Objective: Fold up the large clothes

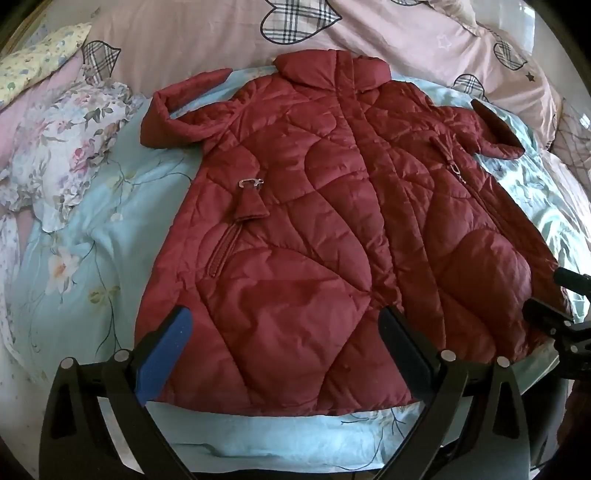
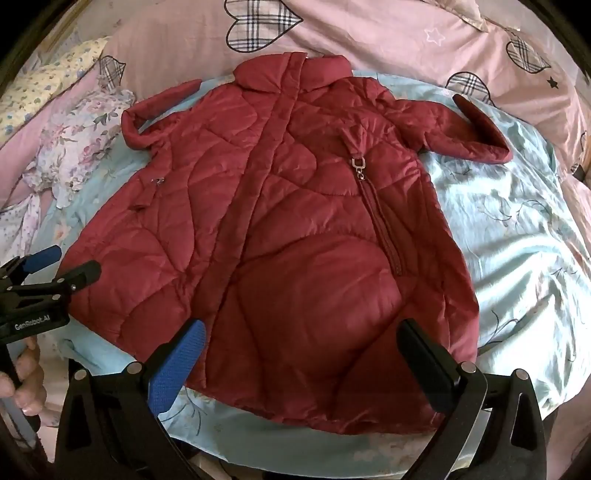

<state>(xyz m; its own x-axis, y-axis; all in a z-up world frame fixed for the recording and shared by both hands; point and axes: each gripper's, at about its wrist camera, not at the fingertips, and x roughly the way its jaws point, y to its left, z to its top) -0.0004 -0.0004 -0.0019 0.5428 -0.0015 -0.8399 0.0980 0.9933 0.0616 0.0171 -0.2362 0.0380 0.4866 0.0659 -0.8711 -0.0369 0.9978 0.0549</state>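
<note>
A dark red quilted coat (image 1: 314, 206) lies flat, front up, on a light blue floral sheet (image 1: 85, 236), collar away from me and hem nearest. Both sleeves bend upward at the sides. My left gripper (image 1: 284, 332) is open and empty, hovering above the hem's left half. My right gripper (image 2: 303, 343) is open and empty above the hem's right half, over the coat (image 2: 295, 206). The left gripper also shows at the left edge of the right wrist view (image 2: 62, 264), and the right gripper at the right edge of the left wrist view (image 1: 554, 295).
A pink quilt with plaid hearts (image 1: 221, 33) lies behind the collar. Floral bedding (image 1: 66, 147) is bunched at the left. The blue sheet (image 2: 517, 229) spreads to the coat's right. A hand (image 2: 26, 384) holds the left gripper's handle.
</note>
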